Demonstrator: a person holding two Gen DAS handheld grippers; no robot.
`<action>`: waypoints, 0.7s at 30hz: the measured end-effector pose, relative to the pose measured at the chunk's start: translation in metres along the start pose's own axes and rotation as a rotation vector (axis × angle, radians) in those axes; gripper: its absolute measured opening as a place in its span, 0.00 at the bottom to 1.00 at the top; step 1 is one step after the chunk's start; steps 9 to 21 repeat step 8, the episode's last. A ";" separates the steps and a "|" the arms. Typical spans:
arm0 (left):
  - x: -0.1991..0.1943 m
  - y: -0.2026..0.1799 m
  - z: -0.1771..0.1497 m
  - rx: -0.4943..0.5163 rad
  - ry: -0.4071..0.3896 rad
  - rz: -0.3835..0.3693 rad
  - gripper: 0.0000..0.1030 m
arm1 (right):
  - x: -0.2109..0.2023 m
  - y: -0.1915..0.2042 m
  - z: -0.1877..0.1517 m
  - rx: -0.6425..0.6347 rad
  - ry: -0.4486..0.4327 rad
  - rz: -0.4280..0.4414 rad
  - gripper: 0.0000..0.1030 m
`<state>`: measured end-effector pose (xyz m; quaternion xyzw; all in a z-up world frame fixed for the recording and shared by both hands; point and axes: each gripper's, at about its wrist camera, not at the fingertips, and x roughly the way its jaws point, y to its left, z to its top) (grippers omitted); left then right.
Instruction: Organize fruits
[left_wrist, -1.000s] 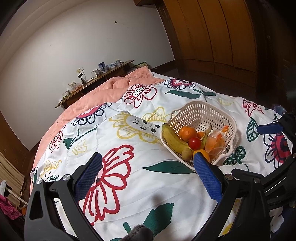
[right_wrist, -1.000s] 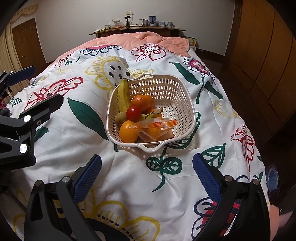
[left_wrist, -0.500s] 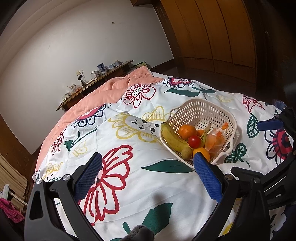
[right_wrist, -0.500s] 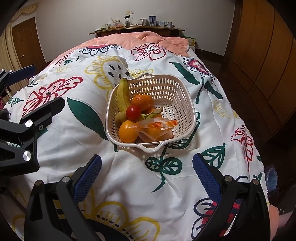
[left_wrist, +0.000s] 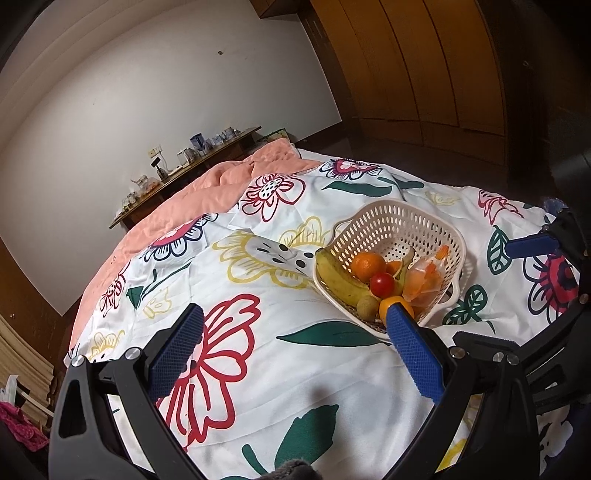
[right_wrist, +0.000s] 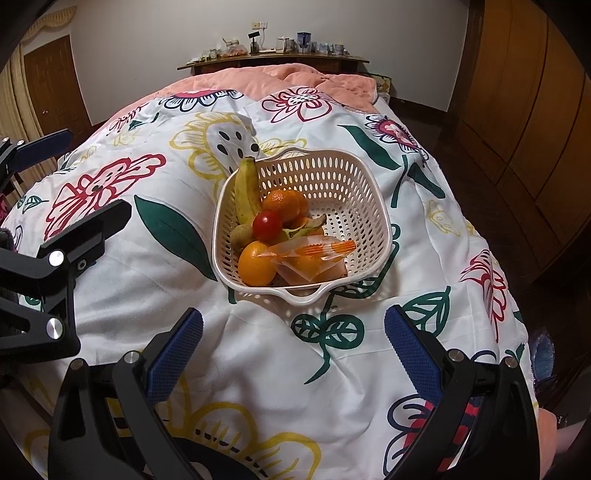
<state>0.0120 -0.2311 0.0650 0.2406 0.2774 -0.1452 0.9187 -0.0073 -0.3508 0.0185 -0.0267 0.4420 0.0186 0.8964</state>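
Note:
A cream perforated basket (right_wrist: 369, 192) (left_wrist: 402, 221) sits on the flowered bedspread. Inside lie a banana (right_wrist: 246, 190) (left_wrist: 338, 278), a mandarin (right_wrist: 282, 201) (left_wrist: 367, 264), a red tomato (right_wrist: 266, 225) (left_wrist: 382, 283), a kiwi (right_wrist: 242, 236) (left_wrist: 366, 307), an orange (right_wrist: 256, 264) (left_wrist: 391, 304) and a clear packet with orange contents (right_wrist: 314, 258) (left_wrist: 424, 277). My right gripper (right_wrist: 293, 334) hovers open in front of the basket, nothing between its blue pads. Left of the basket, my left gripper (left_wrist: 293, 334) is open and holds nothing.
The bed carries a white floral cover (right_wrist: 177, 221) and a pink blanket (right_wrist: 258, 79) at the head. A wooden shelf with cups and jars (right_wrist: 277, 55) stands against the far wall. Wooden wardrobes (right_wrist: 524, 110) line the right side; the bed edge drops off there.
The left wrist view has tilted slightly, with the basket sitting a little lower and further right. The right gripper and the fruit have barely moved. Both grippers stay open.

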 end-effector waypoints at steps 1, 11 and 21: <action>0.000 0.000 0.000 -0.002 0.003 0.000 0.97 | 0.000 0.000 0.000 -0.001 0.000 0.000 0.95; 0.000 0.023 -0.005 -0.079 0.042 -0.001 0.97 | -0.005 0.002 0.003 0.006 -0.014 0.020 0.95; 0.000 0.023 -0.005 -0.079 0.042 -0.001 0.97 | -0.005 0.002 0.003 0.006 -0.014 0.020 0.95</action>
